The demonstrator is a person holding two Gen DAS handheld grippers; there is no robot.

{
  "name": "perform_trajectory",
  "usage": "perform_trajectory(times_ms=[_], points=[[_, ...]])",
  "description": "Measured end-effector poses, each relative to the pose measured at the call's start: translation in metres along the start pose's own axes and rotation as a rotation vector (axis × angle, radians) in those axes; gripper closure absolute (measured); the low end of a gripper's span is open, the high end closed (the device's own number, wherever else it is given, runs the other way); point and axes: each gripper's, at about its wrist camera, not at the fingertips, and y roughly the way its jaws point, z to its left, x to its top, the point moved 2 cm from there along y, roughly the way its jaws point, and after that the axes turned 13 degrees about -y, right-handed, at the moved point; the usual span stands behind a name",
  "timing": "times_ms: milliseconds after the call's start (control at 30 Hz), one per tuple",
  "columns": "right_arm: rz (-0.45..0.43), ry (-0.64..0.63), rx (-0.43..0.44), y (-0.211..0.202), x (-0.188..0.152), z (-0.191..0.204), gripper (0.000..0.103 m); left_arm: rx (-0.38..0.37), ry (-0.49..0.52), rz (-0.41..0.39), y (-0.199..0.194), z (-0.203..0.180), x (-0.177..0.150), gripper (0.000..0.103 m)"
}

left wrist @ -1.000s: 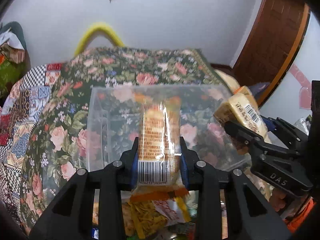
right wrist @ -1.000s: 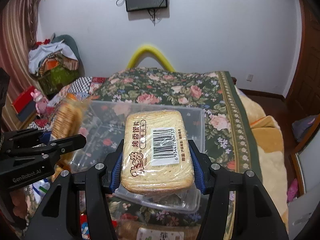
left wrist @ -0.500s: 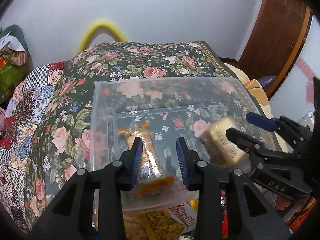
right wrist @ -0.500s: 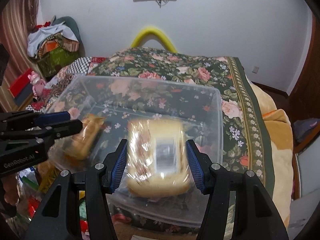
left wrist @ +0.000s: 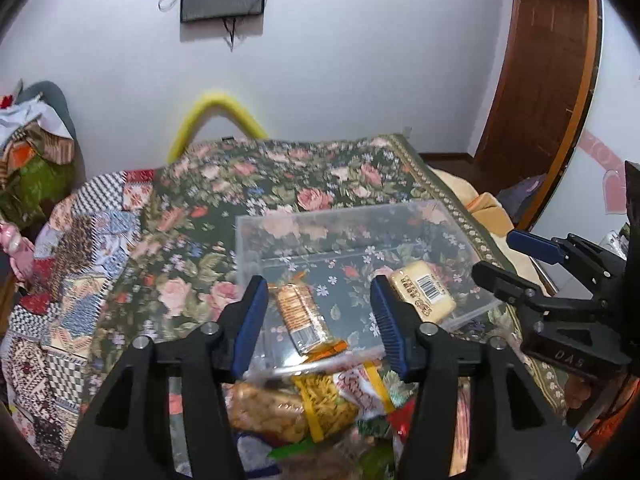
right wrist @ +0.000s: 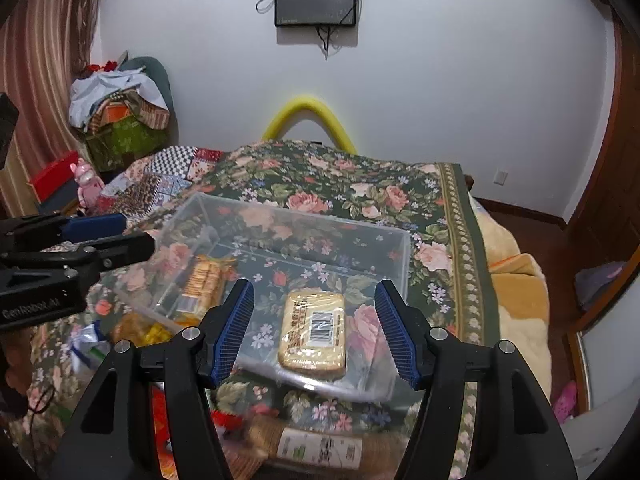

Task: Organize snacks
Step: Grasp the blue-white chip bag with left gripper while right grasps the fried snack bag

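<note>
A clear plastic bin point(left wrist: 256, 232) point(right wrist: 400, 240) stands on the floral bedspread. Inside it lie a cracker pack point(left wrist: 302, 314) point(right wrist: 202, 280) on the left and a toast pack with a barcode point(left wrist: 422, 290) point(right wrist: 314, 328) on the right. My left gripper point(left wrist: 318, 320) is open and empty above the bin's near edge, over the cracker pack. My right gripper point(right wrist: 314, 330) is open and empty above the toast pack. Each gripper shows in the other's view, the right one point(left wrist: 516, 260) at the right, the left one point(right wrist: 108, 236) at the left.
More snack bags lie in front of the bin: a peanut-like bag point(left wrist: 268, 410), a yellow strips bag point(left wrist: 326, 404) and a brown pack with a white label point(right wrist: 320, 446). The floral bedspread point(left wrist: 304, 176) runs to a white wall. A clothes pile point(right wrist: 116, 116) sits at the left.
Both grippers opened and dropped their packs into the bin, then pulled back and up. The cracker pack and toast pack now lie on the bin's floor.
</note>
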Motion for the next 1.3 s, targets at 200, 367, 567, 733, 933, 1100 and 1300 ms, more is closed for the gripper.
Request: perform_trajectory(times_ms=[200,367,567,733,933,1100,1300], points=[[-0.027,0.008,-0.001,-0.028,-0.006,0.005,0.041,0.02,0.006,-0.035,-0.035,0.011,-0.01,0.039],[-0.017,-0.008,-0.005,-0.044,-0.02,0.013,0.039,0.057,0.003,-0.026,-0.051,0.029,-0.025,0.037],[0.004,0.036,0.011,-0.057,-0.042,0.016,0.033,0.091,-0.041,0.024,-0.056,0.062,-0.051,0.036],[0.048,0.058,0.007,-0.057,-0.063,0.017,0.033,0.119,-0.08,0.071,-0.048,0.086,-0.075,0.035],[0.114,0.095,0.015,-0.053,-0.09,0.018,0.033,0.149,-0.13,0.147,-0.029,0.108,-0.105,0.035],[0.156,0.127,0.049,-0.049,-0.106,0.021,0.033,0.127,-0.146,0.192,-0.016,0.113,-0.121,0.035],[0.186,0.136,0.097,-0.043,-0.117,0.033,0.033,0.098,-0.13,0.242,0.005,0.106,-0.132,0.032]])
